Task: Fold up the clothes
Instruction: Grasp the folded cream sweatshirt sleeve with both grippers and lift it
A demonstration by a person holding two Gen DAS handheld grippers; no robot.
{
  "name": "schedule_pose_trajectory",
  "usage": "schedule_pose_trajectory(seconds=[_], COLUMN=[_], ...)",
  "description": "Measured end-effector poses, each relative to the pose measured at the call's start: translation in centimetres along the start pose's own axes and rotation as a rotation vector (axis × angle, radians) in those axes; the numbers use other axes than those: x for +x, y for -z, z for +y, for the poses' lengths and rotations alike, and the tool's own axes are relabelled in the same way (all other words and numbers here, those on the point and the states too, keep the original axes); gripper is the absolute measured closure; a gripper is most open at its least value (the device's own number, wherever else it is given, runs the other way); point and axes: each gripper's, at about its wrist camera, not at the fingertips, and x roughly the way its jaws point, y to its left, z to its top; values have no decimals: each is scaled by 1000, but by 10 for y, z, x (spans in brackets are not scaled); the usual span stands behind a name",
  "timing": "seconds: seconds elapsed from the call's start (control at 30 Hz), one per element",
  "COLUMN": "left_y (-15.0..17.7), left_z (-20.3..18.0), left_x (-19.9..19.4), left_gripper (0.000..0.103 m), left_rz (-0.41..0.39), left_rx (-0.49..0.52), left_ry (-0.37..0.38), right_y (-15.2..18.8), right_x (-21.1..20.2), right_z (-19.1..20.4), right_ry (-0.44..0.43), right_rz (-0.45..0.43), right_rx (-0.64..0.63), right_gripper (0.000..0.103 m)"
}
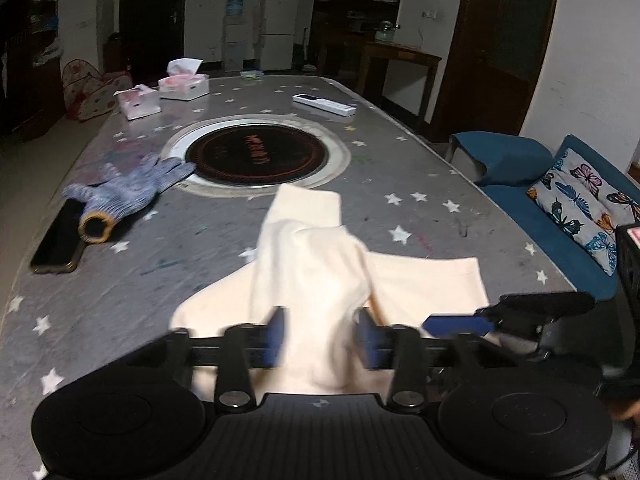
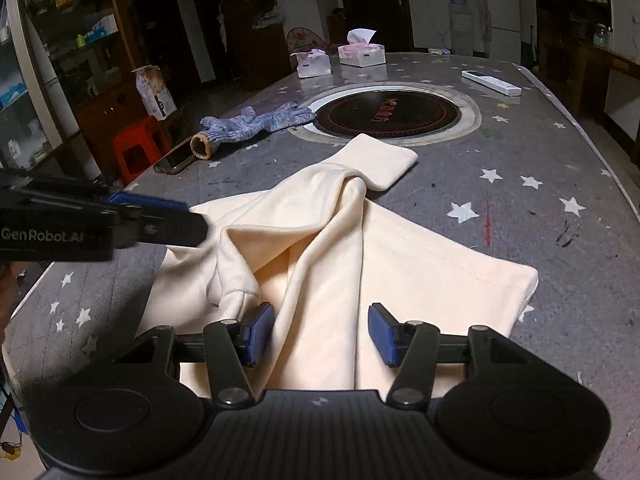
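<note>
A cream garment lies rumpled on the grey star-patterned table, one sleeve stretched toward the round burner. My left gripper is open, its blue pads on either side of a raised bunch of the cloth. In the right wrist view the garment spreads out before my right gripper, which is open just above a fold, pads wide apart. The left gripper's fingers reach in from the left at the garment's edge. The right gripper's finger shows at the garment's right edge.
A round black burner is set in the table's middle. A blue knit glove and a phone lie at the left. Tissue boxes and a white remote sit at the far end. A blue sofa stands to the right.
</note>
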Motion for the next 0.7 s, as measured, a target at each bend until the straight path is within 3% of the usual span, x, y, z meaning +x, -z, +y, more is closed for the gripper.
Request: schedule_pose_trajectory(seconds=[0.13,0.17,0.23,0.3,0.43,0.5,0.7], left_y=[-6,-6,-3,-1,3,4,7], left_z=[-11,-13,-9,-4,3,7,20], left_x=[19,26,32,36,26,17,-12], left_gripper=[57,62,88,95,98,98,99], left_rz=[36,55,77,94,79,63,12], left_rx=[36,46,39,27,18,13,-16], left_ry=[15,11,15,27,12,5,-37], right_y=[-2,-2,-3,-3,-3,-2,-2], right_x=[5,6,7,7,5,2,-16], right_z=[1,1,1,0,-1,-2,-2], right_ry=[-6,-7,-7,-7,-10,-13,-5], right_rz=[3,4,6,9,9,-1,-56], right_rx=[-1,-2,-6,-9,-12,-5,-5], right_gripper=[50,52,57,66,78,89,94])
